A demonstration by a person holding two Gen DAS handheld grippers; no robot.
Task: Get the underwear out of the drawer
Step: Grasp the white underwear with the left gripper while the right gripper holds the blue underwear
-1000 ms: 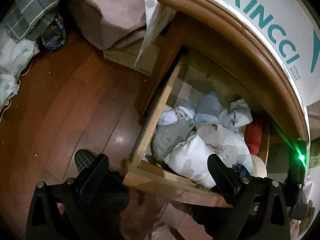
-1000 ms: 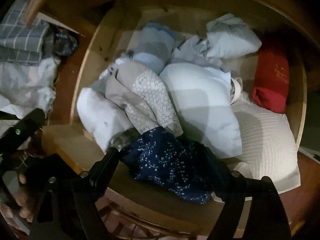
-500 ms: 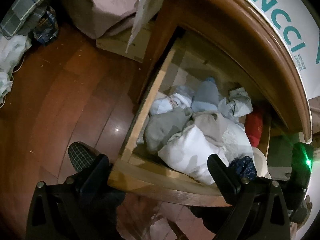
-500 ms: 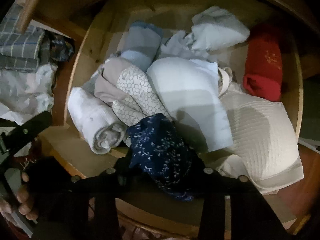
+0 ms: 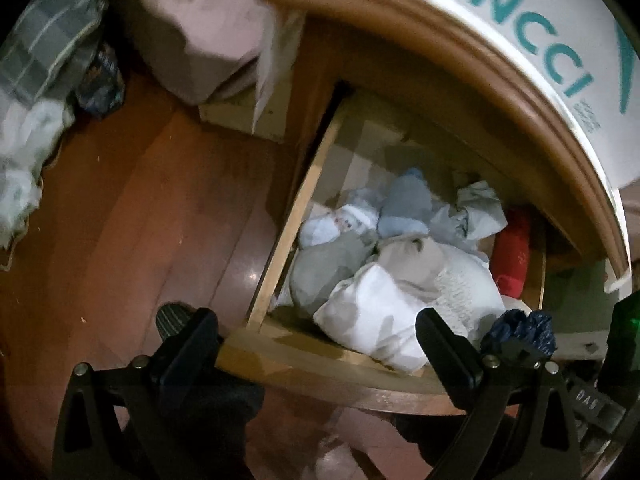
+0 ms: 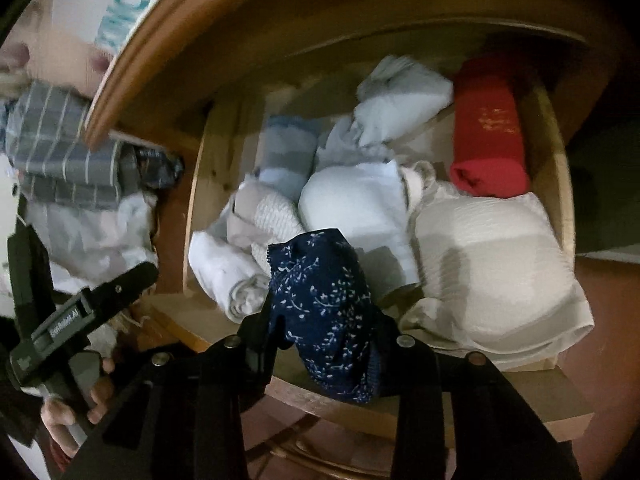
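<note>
Lifting: left tongs (image 5: 316, 344) spread wide, empty, at 9 o'clock outside the drawer (image 6: 558, 168); right tongs (image 6: 324, 332) clamped on navy floral underwear (image 6: 324, 300) at its 6 o'clock front edge; raise straight up, clearing neighbouring white rolls (image 6: 224, 276).

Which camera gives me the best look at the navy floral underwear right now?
The right wrist view: the navy floral underwear fills the centre, pinched by the right gripper above the drawer. The left wrist view shows only a small bunch at its lower right.
</note>
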